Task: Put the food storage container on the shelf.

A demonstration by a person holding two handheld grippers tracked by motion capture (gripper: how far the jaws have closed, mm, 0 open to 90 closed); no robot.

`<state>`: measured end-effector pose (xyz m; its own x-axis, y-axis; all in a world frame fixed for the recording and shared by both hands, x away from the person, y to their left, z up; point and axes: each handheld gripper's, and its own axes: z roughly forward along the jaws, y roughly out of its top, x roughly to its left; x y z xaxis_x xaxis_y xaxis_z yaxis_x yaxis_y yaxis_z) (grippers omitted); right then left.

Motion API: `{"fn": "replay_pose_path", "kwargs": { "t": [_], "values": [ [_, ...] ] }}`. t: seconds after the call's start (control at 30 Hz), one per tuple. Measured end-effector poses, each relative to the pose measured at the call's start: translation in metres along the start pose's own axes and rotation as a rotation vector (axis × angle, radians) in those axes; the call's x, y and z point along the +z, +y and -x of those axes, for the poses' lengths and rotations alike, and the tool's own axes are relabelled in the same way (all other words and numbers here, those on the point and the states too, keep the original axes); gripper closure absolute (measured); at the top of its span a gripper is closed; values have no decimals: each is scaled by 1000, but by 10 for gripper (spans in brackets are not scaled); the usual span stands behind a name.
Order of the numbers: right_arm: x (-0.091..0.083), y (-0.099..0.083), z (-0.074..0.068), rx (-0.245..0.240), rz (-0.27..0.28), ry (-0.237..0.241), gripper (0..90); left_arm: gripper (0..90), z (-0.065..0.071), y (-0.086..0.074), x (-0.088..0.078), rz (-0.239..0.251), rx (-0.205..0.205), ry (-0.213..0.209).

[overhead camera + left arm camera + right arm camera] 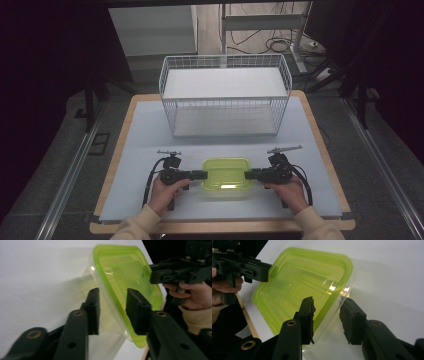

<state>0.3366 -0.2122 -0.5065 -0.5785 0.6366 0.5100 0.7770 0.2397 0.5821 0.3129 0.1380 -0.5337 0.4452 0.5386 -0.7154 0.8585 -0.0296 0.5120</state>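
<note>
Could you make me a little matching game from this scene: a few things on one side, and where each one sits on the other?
Things:
1. wire basket
2. lidded container
3. left claw
4. right claw

Places:
A. at the container's right end
B. far part of the table, behind the container
C. at the container's left end
D. near edge, between the two claws

Pairs: 1-B, 2-D, 3-C, 4-A
</note>
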Motion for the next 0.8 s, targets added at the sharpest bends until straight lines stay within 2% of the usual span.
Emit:
{"fn": "replay_pose_path", "kwargs": {
  "t": [0.07,0.1,0.17,0.33,0.37,0.53,0.8],
  "values": [
    [0,-1,2,30,7,18,682,710,-1,-1,-1,1,-3,-15],
    [0,-1,2,30,7,18,682,720,-1,-1,-1,1,-3,-15],
    [-1,-4,4,81,24,42,707,729,1,-2,-2,9,-7,-18],
    [-5,-5,2,101,39,43,748,771,6,-3,-5,37,5,-25],
    [-8,-5,2,115,60,52,777,783,7,-4,-6,43,8,-30],
    [-13,-6,0,123,84,53,808,816,15,-5,-9,63,45,-20],
    [-20,-4,-7,99,109,48,808,819,21,-5,-15,81,56,-30]
  ]
}}
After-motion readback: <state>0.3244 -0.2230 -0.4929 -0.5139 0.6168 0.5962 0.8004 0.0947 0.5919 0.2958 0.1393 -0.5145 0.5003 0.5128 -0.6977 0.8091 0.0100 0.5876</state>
